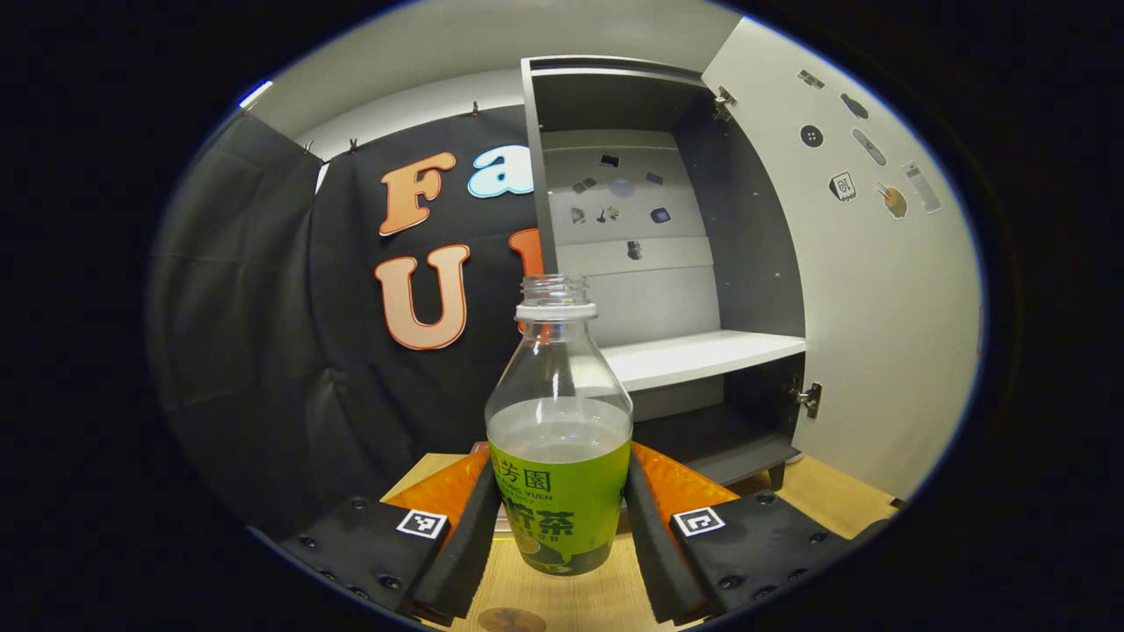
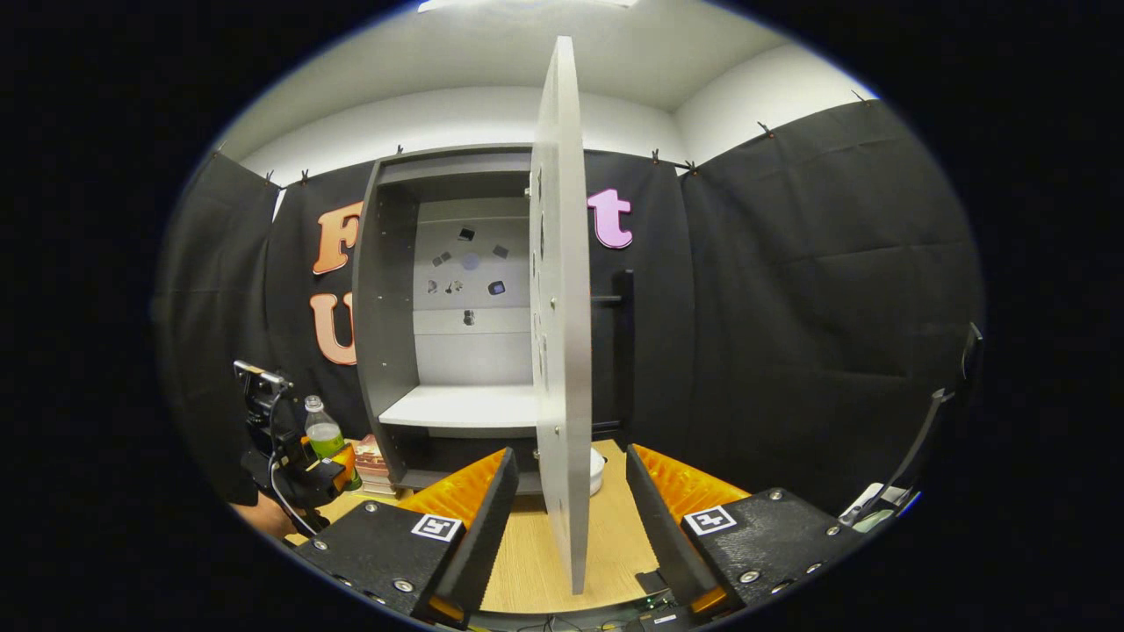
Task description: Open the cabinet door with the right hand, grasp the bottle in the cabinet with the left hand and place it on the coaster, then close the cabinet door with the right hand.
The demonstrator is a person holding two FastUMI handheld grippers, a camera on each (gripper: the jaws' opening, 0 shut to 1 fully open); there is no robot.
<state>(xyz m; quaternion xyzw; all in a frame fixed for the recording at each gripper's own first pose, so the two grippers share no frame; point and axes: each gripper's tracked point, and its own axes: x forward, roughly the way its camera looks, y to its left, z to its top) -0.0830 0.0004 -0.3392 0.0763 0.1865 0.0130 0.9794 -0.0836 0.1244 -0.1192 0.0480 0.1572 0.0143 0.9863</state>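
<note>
A clear bottle (image 1: pixel 558 491) with a green label, no cap and some liquid inside sits between my left gripper's (image 1: pixel 559 458) fingers, which press on both sides of the label. Its base is low over the wooden table (image 1: pixel 615 597). A round brown coaster (image 1: pixel 511 620) lies on the table just in front of it. The grey cabinet (image 1: pixel 746 263) stands open behind, its white shelf (image 1: pixel 702 355) bare. In the right gripper view the open door (image 2: pixel 562 307) shows edge-on between the spread fingers of my right gripper (image 2: pixel 569 452), which do not touch it. Far left there, the left gripper (image 2: pixel 299 474) holds the bottle (image 2: pixel 323 432).
The door's inner face (image 1: pixel 878 307) with several stickers swings out to the right of the cabinet. A small stack of books (image 2: pixel 373 467) lies by the cabinet's left foot, and a white bowl (image 2: pixel 597 470) sits behind the door. Black cloth walls surround the table.
</note>
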